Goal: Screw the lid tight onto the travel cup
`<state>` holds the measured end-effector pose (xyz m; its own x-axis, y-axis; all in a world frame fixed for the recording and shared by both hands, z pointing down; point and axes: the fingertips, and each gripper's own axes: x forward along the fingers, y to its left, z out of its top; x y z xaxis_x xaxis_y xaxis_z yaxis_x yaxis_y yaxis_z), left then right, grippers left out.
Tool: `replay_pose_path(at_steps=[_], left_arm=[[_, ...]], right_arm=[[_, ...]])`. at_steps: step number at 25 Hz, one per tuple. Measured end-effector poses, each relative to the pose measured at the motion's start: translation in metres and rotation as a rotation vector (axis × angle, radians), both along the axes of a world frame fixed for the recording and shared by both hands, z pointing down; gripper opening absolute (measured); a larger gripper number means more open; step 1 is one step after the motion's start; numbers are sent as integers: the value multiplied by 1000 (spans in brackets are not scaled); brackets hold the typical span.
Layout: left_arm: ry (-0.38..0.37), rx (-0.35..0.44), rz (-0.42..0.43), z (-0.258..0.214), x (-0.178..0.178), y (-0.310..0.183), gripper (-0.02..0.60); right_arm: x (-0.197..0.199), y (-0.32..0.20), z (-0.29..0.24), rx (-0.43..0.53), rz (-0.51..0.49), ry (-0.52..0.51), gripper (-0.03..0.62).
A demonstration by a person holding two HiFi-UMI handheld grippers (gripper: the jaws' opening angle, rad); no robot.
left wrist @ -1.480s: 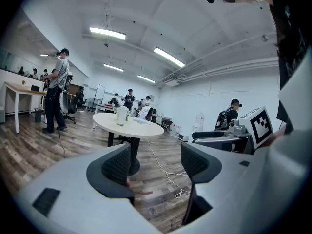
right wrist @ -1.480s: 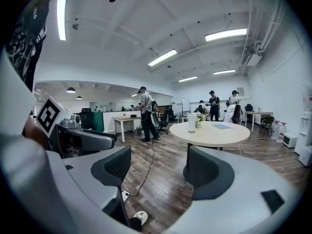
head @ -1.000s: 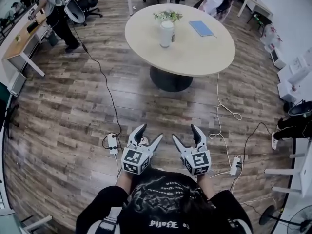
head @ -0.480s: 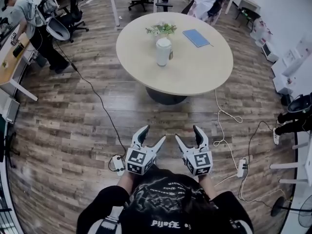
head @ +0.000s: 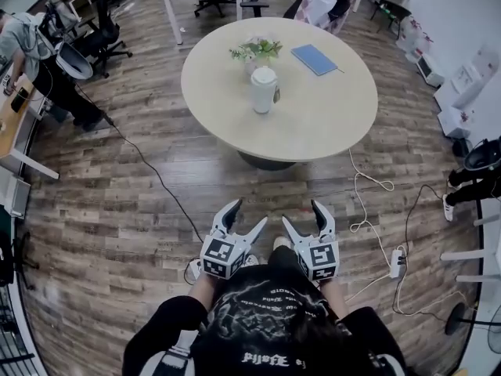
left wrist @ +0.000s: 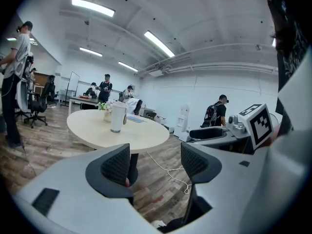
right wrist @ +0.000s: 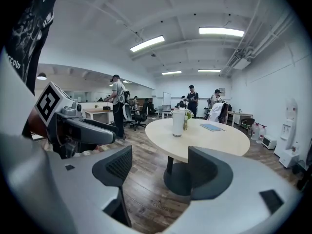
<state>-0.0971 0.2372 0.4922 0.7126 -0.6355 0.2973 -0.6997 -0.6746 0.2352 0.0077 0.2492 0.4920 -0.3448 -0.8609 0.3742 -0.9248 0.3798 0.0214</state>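
**A:** How do the two grippers stand?

**B:** The person holds both out in front of the chest, side by side and apart from each other. They are above a brown wood-plank floor [head: 117,210]. The left gripper [head: 247,214] has its jaws spread wide. In the left gripper view its dark ribbed pads [left wrist: 117,165] have only floor and a white cable showing between them. It holds nothing and touches nothing.

**A:** And the right one?

**B:** The right gripper [head: 301,213] is much the same, with its jaws well apart and nothing clasped. The right gripper view shows only bare floor and the table's dark foot in the gap between its jaws.

**A:** Where is the cup?

**B:** The tall white travel cup [head: 264,89] is well ahead of both grippers, beyond their tips. It stands upright on a round beige table [head: 321,116], with its lid sitting on top. Neither gripper is near it. In the left gripper view the cup lies ahead and to the left of the jaws. In the right gripper view it lies ahead, just above the gap between them.

**A:** Anything beside it?

**B:** A small green potted plant [head: 255,51] stands just behind the cup. A flat blue notebook [head: 315,59] lies farther off, to the right of the cup.
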Motion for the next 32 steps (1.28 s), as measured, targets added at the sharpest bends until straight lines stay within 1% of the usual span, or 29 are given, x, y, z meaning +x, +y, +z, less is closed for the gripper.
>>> replay_pose_path(at_steps=[5, 10, 16, 23, 28, 32], left_arm=[[-11, -3, -41, 8, 3, -31, 344], [-39, 0, -93, 7, 4, -79, 344], [-55, -10, -197, 8, 13, -149, 344], [-43, 16, -311, -2, 33, -232, 344], [-50, 26, -365, -2, 48, -270, 344], [-57, 19, -396, 1, 58, -292, 344]], right_arm=[[13, -33, 6, -5, -9, -4, 347], [20, -93, 11, -12, -52, -22, 347], [24, -175, 6, -15, -158, -31, 347], [44, -267, -9, 19, -253, -34, 347], [63, -310, -10, 34, -285, -43, 347], [73, -333, -11, 40, -312, -59, 347]])
